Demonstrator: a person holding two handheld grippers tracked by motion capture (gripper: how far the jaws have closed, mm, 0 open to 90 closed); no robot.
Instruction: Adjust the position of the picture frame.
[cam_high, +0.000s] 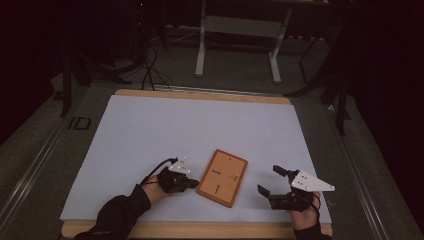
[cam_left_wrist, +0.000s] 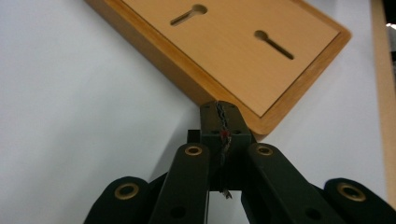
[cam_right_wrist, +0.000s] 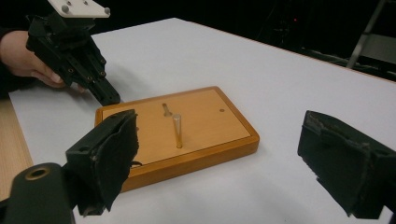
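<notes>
Two tongs near the desk's front edge: right tongs gaping, empty; left tongs pressed together, tips touching the board's rim. Between them, board flat on desk, peg upright.

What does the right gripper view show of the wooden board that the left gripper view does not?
Right gripper view: a thin metal pin stands upright on the wooden board, a small round hole sits near the far end, and the right gripper stands open, apart from the board. The left gripper tip meets the board's far corner.
Left gripper view: two keyhole slots in close-up, and the shut jaws at a board corner.
Both: the same raised-rim board on the white table sheet.
</notes>
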